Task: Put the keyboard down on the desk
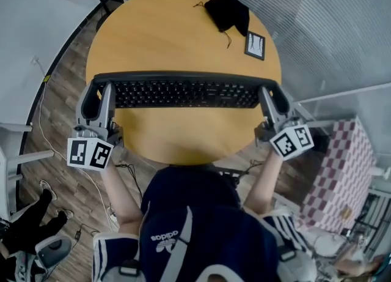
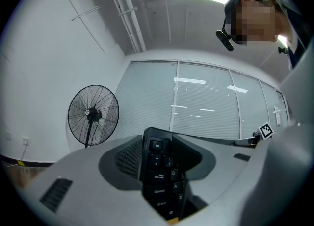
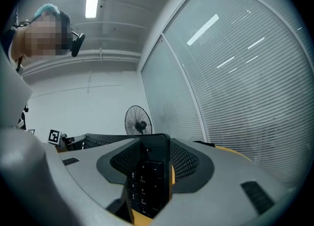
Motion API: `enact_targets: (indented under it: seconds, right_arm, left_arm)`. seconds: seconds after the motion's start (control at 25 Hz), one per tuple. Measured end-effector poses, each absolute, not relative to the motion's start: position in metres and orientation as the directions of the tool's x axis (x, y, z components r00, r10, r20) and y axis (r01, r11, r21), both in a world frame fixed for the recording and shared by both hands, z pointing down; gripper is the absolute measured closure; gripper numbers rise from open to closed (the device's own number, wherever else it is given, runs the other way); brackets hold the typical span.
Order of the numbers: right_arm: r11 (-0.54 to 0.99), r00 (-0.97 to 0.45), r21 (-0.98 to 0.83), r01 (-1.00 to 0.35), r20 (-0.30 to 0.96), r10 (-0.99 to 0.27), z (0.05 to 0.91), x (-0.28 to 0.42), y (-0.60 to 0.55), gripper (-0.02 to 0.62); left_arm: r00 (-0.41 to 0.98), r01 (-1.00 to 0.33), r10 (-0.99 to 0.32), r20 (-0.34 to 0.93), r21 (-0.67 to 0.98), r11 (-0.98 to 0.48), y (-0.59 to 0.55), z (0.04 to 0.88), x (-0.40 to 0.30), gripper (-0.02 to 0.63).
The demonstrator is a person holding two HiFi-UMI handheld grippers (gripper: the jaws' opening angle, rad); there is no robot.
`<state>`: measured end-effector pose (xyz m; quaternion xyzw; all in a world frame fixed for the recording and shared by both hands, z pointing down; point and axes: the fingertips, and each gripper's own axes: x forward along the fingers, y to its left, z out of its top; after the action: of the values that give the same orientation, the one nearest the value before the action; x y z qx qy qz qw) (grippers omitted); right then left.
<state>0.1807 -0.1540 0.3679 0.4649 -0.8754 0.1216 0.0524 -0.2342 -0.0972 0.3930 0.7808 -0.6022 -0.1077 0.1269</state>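
- Left gripper (image 1: 98,91): jaws clamped on the left end of the keyboard (image 1: 183,93).
- Right gripper (image 1: 272,96): jaws clamped on its right end.
- Keyboard spans the round desk (image 1: 177,36) on the person's side; contact with the top cannot be told.
- Black pouch (image 1: 227,11) and small card (image 1: 255,44) lie at the far side, apart from the keyboard.

Keyboard (image 1: 183,93) is held across the near half of the round wooden tabletop (image 1: 171,36), keys up. Its left end is clamped by the left gripper (image 1: 98,89), its right end by the right gripper (image 1: 272,92). Contact with the wood cannot be told. A black pouch (image 1: 227,13) and a small card (image 1: 255,44) are seen just beside each other near the far edge.
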Motion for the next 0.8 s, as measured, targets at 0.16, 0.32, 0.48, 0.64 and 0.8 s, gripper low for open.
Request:
enact_targets:
  seconds: [0.16, 0.32, 0.48, 0.64, 0.8]
  right_arm:
    - [0.547, -0.572, -0.17, -0.82, 0.197, -0.796, 0.366, 0.192, -0.147, 0.416]
    - [0.553, -0.578, -0.168, -0.816, 0.214, -0.788, 0.376, 0.186, -0.144, 0.416]
    - [0.566, -0.591, -0.171, -0.807, 0.198, -0.782, 0.356, 0.204, -0.118, 0.416]
    - [0.6, -0.624, -0.175, -0.78, 0.161, -0.764, 0.341, 0.225, -0.096, 0.416]
    - [0.607, -0.629, -0.168, -0.777, 0.163, -0.76, 0.35, 0.226, -0.101, 0.416]
  left_arm:
    - [0.244, -0.916, -0.97, -0.01, 0.325, -0.234, -0.089, 0.391, -0.221, 0.433]
    - [0.222, -0.918, -0.975, -0.005, 0.336, -0.211, -0.08, 0.403, -0.227, 0.433]
    - [0.209, -0.925, -0.978, -0.011, 0.324, -0.201, -0.046, 0.379, -0.209, 0.433]
    - [0.165, -0.938, -0.986, -0.032, 0.304, -0.167, -0.009, 0.358, -0.185, 0.433]
    - [0.151, -0.938, -0.988, -0.04, 0.31, -0.156, -0.01, 0.369, -0.184, 0.433]
